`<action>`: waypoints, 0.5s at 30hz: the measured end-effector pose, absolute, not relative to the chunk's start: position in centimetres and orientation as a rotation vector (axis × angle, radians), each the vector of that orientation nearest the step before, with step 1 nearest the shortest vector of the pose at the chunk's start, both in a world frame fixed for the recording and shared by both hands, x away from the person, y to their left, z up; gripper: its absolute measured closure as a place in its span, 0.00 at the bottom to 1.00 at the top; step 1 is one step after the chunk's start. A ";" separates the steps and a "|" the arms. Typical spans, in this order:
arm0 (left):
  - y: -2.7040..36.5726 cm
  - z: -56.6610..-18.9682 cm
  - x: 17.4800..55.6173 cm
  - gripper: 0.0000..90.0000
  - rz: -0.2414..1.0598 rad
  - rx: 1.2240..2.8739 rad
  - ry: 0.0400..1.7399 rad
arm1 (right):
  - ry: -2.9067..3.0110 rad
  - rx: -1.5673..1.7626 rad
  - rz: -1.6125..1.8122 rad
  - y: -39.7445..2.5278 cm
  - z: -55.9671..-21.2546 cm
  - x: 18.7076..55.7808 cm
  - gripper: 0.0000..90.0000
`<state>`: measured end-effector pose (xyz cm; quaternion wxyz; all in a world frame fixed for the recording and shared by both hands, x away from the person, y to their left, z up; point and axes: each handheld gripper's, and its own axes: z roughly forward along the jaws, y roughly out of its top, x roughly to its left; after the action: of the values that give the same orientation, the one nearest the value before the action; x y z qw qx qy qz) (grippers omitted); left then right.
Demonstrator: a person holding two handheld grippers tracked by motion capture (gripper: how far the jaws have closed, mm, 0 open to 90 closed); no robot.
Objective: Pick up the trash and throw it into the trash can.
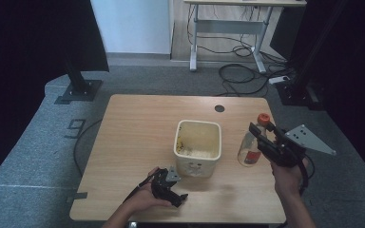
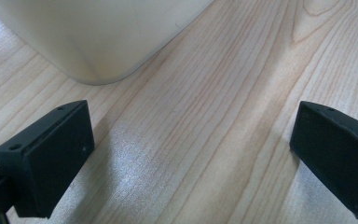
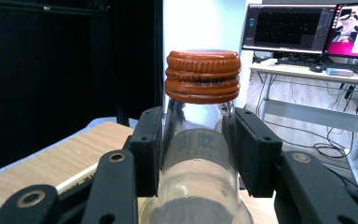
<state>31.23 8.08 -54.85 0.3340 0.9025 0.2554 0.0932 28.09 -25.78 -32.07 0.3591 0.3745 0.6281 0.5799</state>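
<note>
A clear glass bottle with an orange cap stands at the right of the wooden table. My right gripper is shut on its neck, and in the right gripper view the two pads press the glass bottle just below the cap. A cream square tub, stained inside, sits mid-table. My left gripper rests low on the table by the tub's front left corner, open; its fingers are wide apart over bare wood, with the tub just beyond.
A dark round hole marks the table's far edge. Behind the table are a desk frame, loose cables on the carpet and black stands at both sides. Monitors sit on a desk in the right gripper view.
</note>
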 end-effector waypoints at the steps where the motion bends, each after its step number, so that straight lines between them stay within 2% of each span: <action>1: 8.1 -54.8 31.2 0.00 0.243 2.356 0.666 | 1.620 0.967 1.497 -25.6 -31.8 28.2 0.62; 15: 8.1 -54.9 31.2 0.00 0.246 2.354 0.669 | 1.601 0.971 1.537 -22.8 -30.1 29.2 0.62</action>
<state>31.19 8.06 -54.87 0.3347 0.9019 0.2563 0.0942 29.20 -22.79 -30.06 0.3520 0.3753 0.6185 0.5940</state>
